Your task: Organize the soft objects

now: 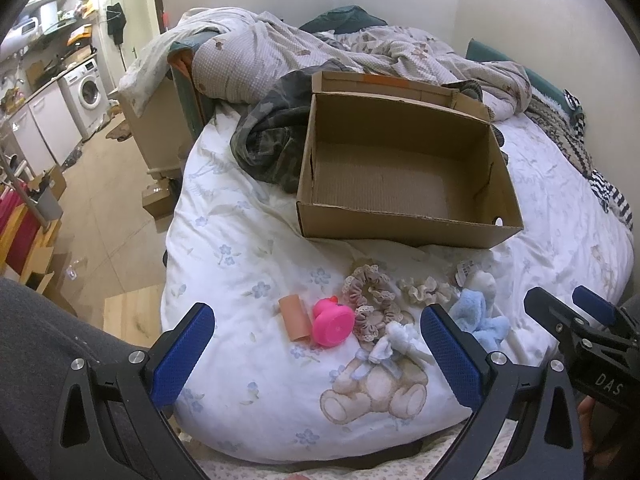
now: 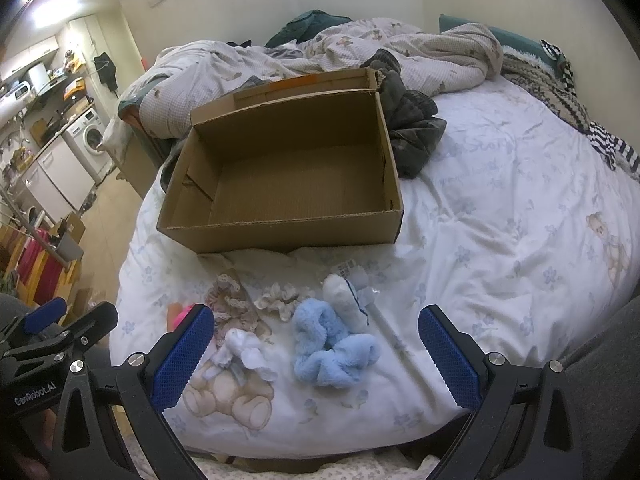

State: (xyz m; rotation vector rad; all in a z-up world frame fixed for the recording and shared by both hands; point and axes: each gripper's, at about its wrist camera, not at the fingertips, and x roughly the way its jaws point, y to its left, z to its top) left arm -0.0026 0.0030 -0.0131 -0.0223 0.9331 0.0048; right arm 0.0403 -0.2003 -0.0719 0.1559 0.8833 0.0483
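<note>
An empty open cardboard box sits on the bed. In front of it lie a pink rubber duck, a tan foam roll, a beige lace scrunchie, a cream scrunchie, a fluffy blue scrunchie, a white plush piece and a pale blue-white bow. My left gripper is open above the duck and bow, holding nothing. My right gripper is open above the blue scrunchie, holding nothing.
A white bear-print duvet covers the bed. A camouflage garment and a crumpled quilt lie behind the box. The bed's left edge drops to a tiled floor with cabinets and a washing machine.
</note>
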